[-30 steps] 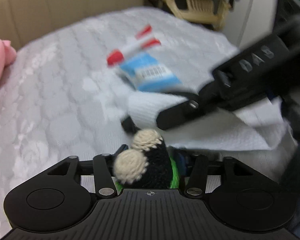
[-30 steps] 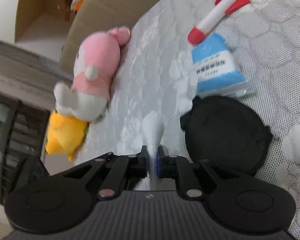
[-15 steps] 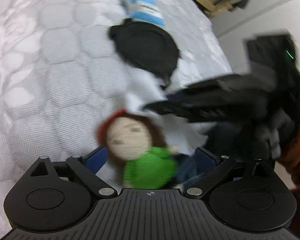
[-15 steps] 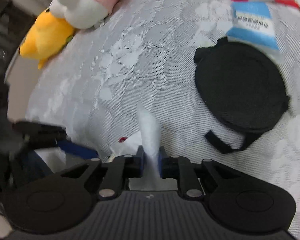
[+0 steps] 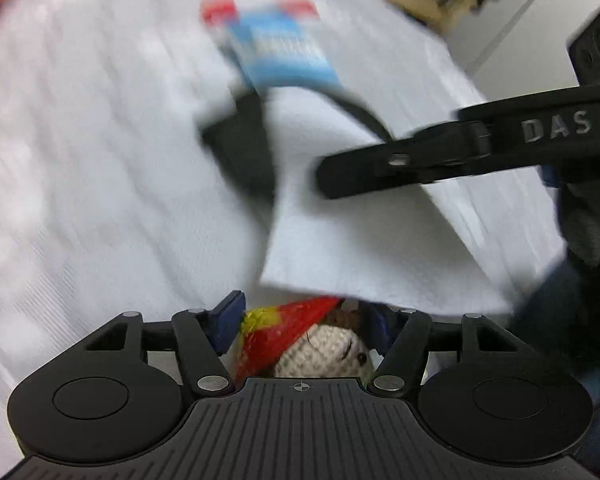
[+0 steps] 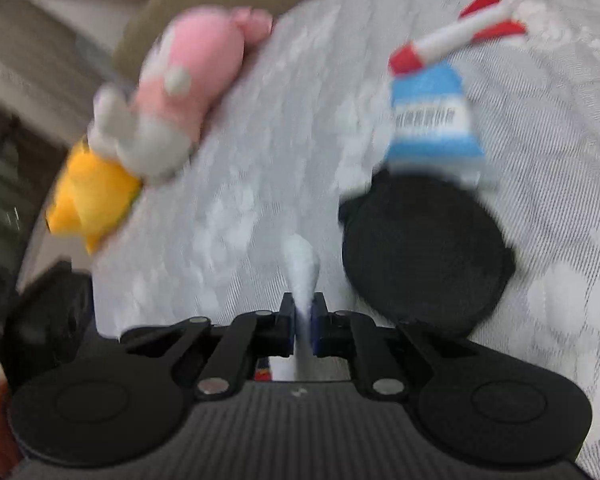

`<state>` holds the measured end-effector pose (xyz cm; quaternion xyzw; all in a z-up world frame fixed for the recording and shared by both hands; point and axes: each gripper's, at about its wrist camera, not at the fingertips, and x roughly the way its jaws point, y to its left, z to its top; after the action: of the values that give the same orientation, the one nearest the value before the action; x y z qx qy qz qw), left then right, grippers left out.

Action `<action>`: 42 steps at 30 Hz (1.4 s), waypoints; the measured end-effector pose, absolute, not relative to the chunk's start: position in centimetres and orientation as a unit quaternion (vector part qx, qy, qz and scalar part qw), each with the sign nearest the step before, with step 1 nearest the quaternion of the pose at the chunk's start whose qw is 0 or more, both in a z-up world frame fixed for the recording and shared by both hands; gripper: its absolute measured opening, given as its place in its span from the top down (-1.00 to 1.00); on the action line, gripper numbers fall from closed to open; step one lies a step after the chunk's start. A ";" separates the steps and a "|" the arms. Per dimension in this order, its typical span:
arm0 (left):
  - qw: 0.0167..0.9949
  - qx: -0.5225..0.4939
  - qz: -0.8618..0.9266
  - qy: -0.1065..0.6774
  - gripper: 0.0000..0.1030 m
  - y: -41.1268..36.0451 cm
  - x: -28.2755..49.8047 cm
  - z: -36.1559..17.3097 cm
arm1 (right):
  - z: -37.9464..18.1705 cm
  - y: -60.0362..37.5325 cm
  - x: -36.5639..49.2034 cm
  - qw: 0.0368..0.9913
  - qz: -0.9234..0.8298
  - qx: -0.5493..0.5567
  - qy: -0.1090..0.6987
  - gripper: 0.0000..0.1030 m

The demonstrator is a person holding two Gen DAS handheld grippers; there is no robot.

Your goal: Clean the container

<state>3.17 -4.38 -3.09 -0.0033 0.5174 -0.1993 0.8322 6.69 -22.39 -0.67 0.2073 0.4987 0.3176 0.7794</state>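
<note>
Both views are smeared with motion blur. In the left wrist view the left gripper [image 5: 306,322] has its blue-padded fingers [image 5: 229,317] closed around a crocheted doll [image 5: 304,344], red cap and pale knitted face right between them. Just ahead of those fingers hangs a white paper towel [image 5: 380,240], and the right gripper [image 5: 440,160] reaches in from the right, lying across it. Only this view shows the doll.

The right wrist view shows what the left one cannot: a pink plush [image 6: 188,92] and a yellow plush [image 6: 88,200] off to the left on the white bedspread [image 6: 260,140]. The right gripper [image 6: 302,322] pinches the paper towel [image 6: 300,268], a twisted peak poking out between the nearly closed fingers.

Ahead and to the right of it lies the black round container [image 6: 424,256], flat on the bedspread, well apart from both tools; the towel is not touching it. Nothing can be seen inside it. Beyond it sit a blue-and-white packet [image 6: 432,120] and a red-and-white toy rocket [image 6: 456,40].

Half a second ago the doll showed its face and green body; now the red cap leads, and the towel has swung over it. The right camera has tilted back up, bringing the plush toys closer to centre.
</note>
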 end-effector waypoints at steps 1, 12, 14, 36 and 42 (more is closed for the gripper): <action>0.848 0.016 -0.186 0.496 -0.24 -4.1 3.5 -2.6 | -0.1 -22.7 7.1 0.783 0.320 0.227 0.483 0.83; 0.865 0.041 -0.129 0.483 -0.74 -3.9 3.1 -1.6 | -2.1 -18.9 8.2 0.773 0.332 0.177 0.511 0.80; 0.864 0.042 -0.124 0.487 -0.81 -4.0 2.7 -1.4 | -2.8 -19.0 8.3 0.771 0.320 0.164 0.525 0.80; 0.865 0.030 -0.137 0.482 -0.29 -3.7 5.2 -3.8 | -0.6 -22.7 8.4 0.813 0.283 0.225 0.456 0.80; 0.858 -0.007 -0.124 0.499 -0.63 -2.4 6.5 -4.3 | -0.4 -22.0 8.7 0.760 0.369 0.300 0.444 0.80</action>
<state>6.53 -2.37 -4.29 -0.0071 0.4991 -0.1245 0.8576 8.73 -21.95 -0.42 0.2995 0.4436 0.3693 0.7597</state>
